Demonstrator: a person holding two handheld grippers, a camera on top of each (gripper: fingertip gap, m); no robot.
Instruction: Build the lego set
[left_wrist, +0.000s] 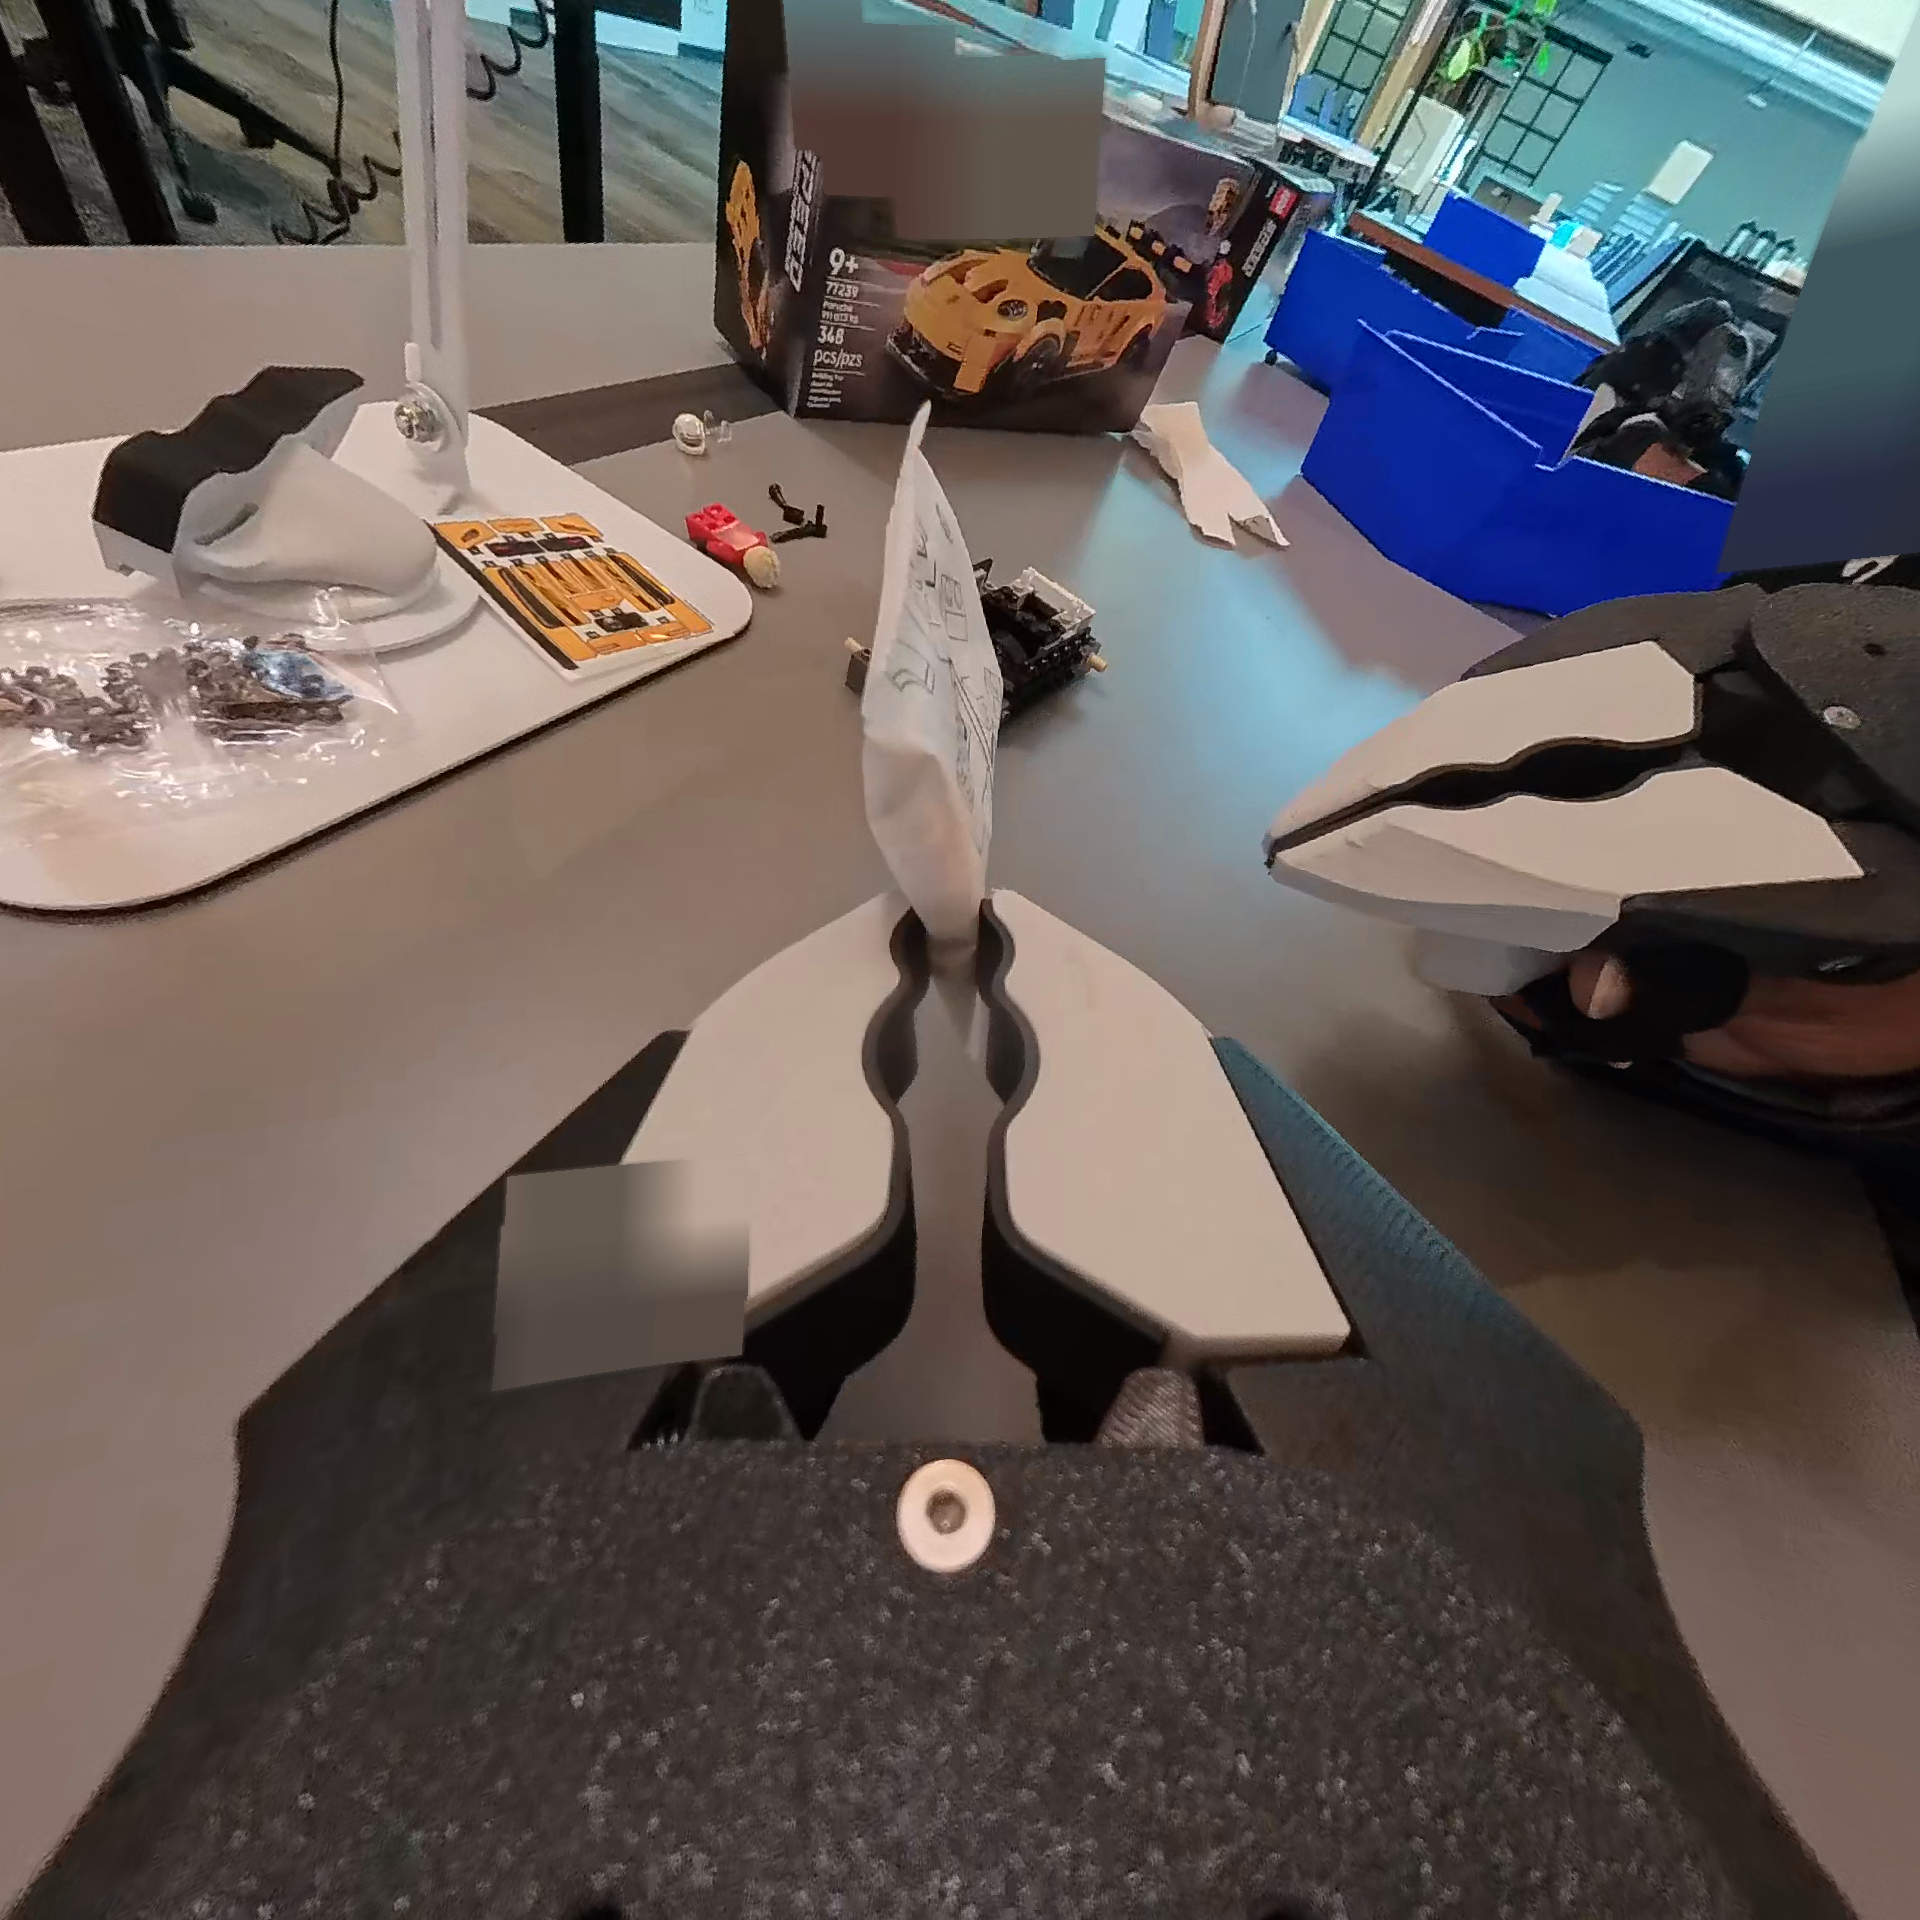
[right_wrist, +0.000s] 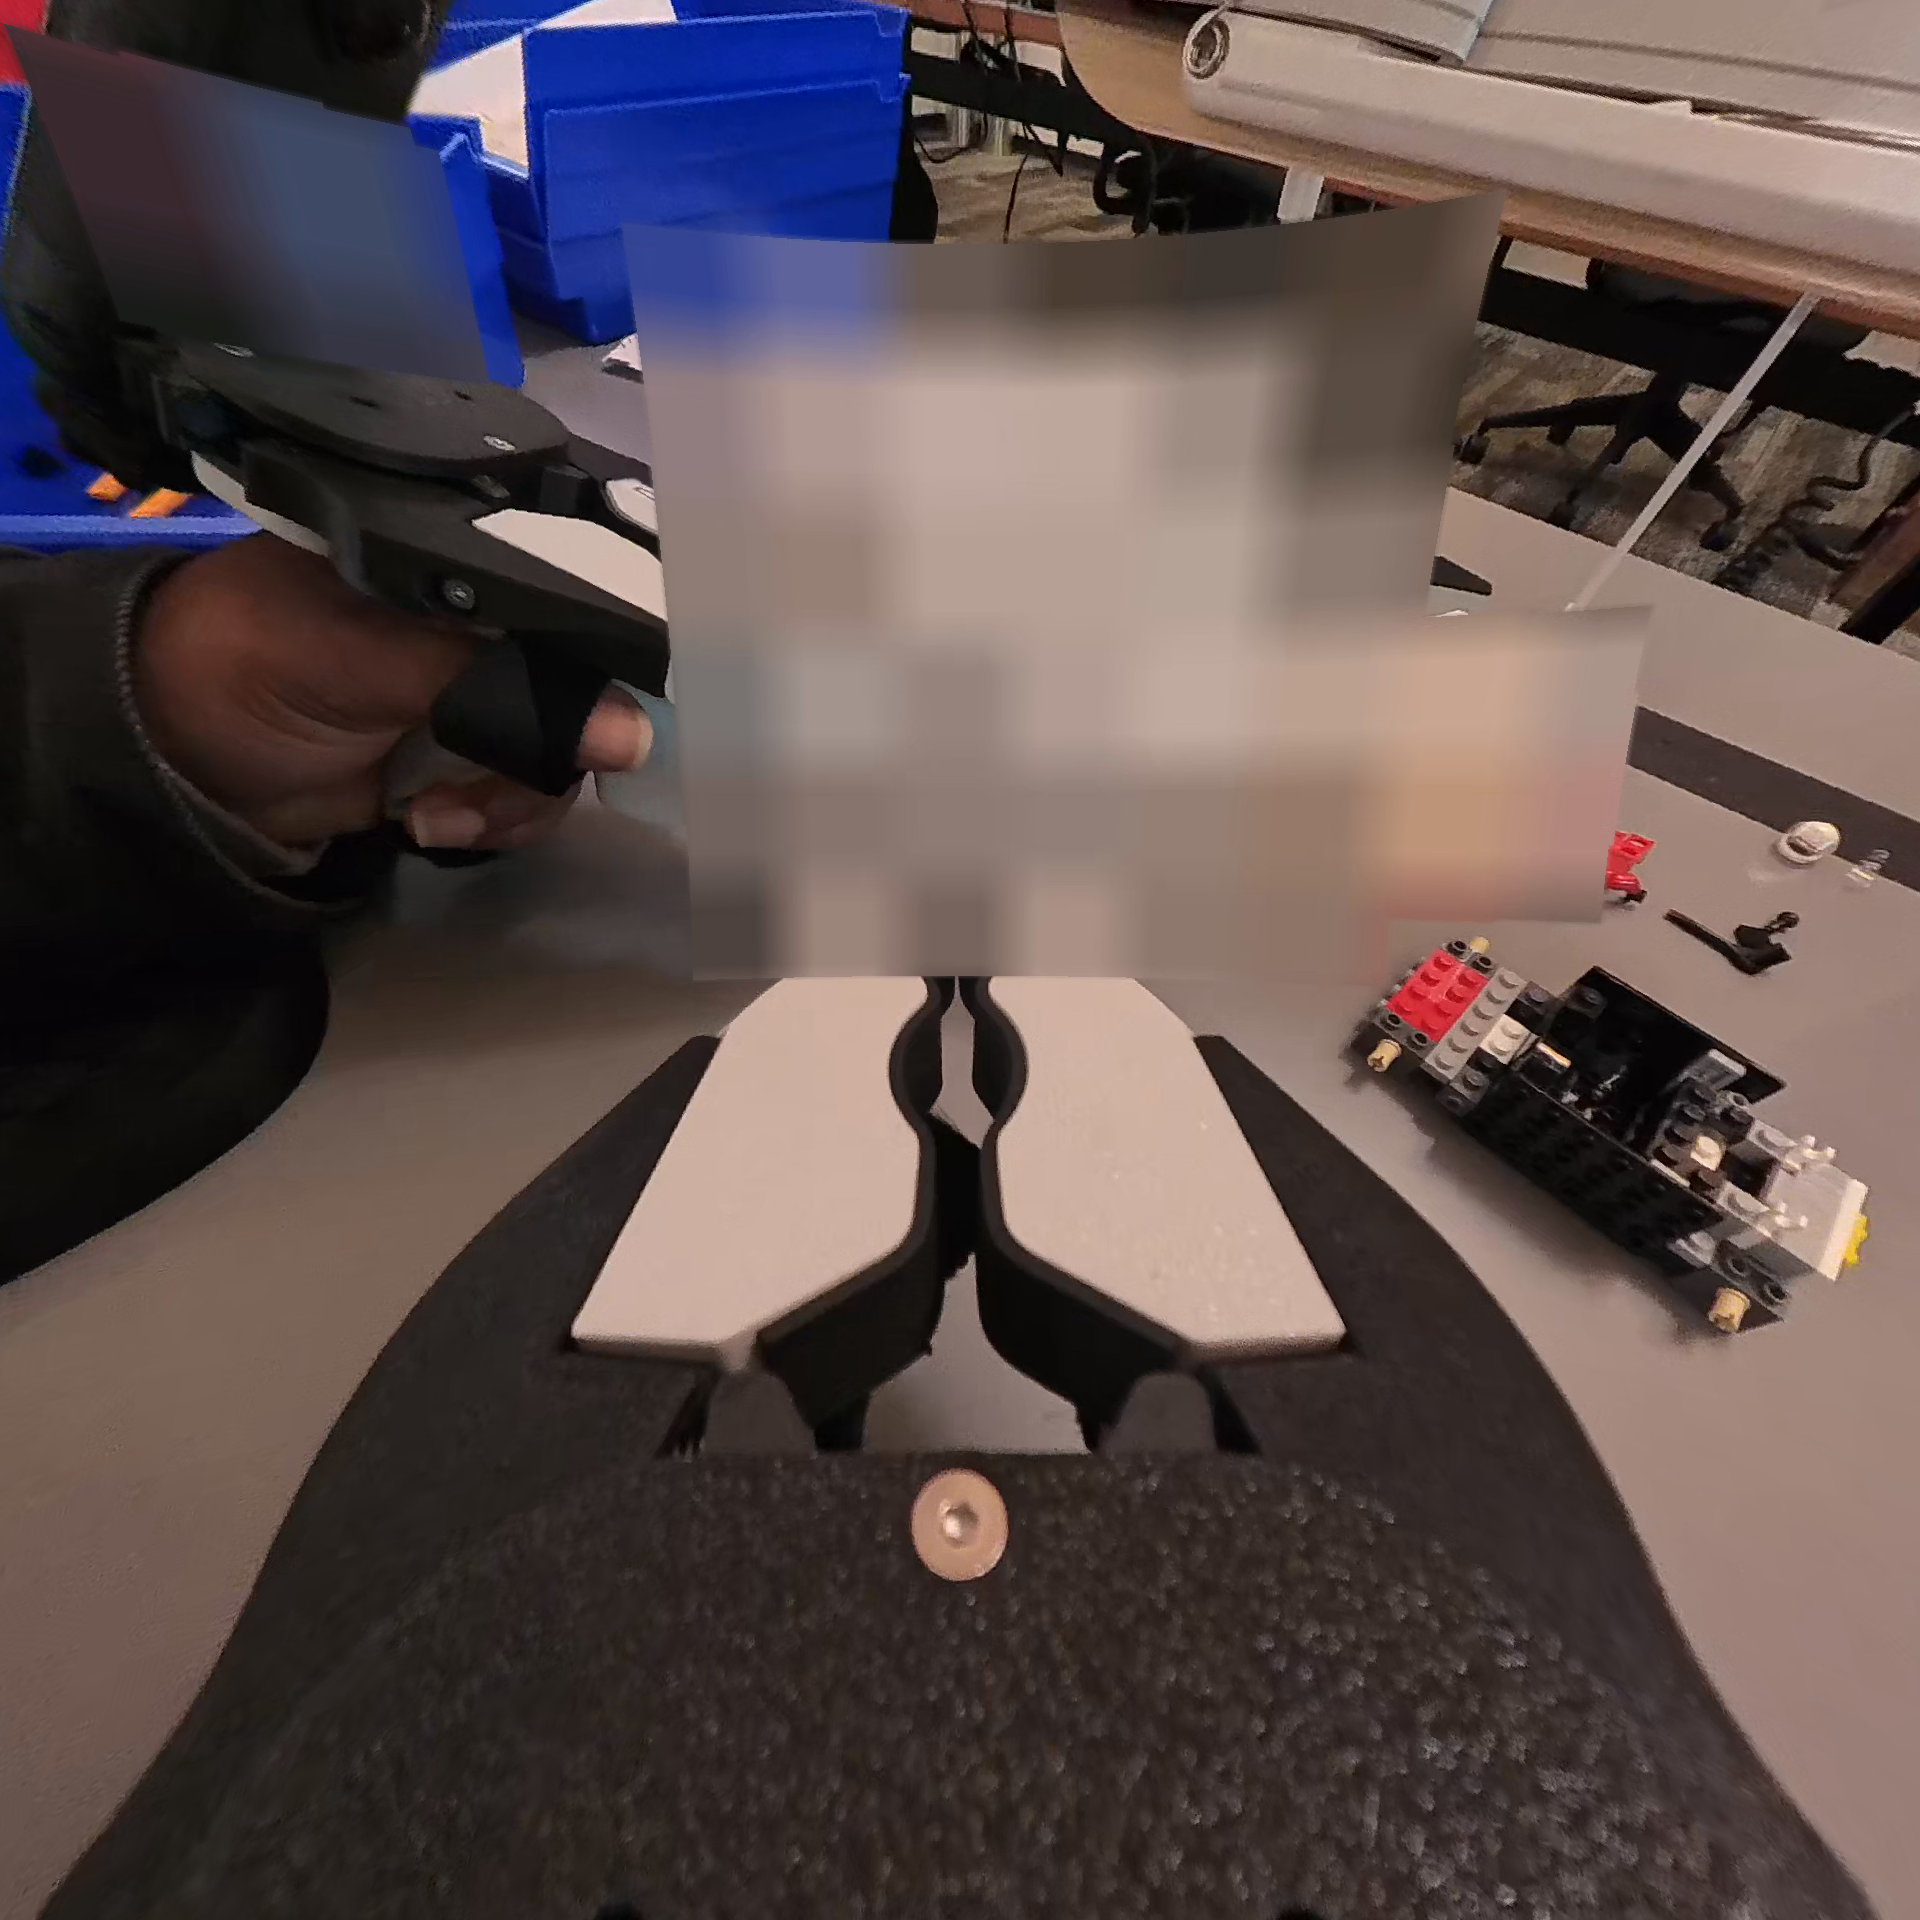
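Here, left gripper clamps an upright paper sheet, hiding part of the black lego chassis on the table. Right gripper pinched together; box behind.

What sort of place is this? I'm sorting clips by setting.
Probably an open office or lab workspace, not a home: a grey worktable, stacked blue storage bins, and rolling office chairs under further desks on carpeted floor behind.
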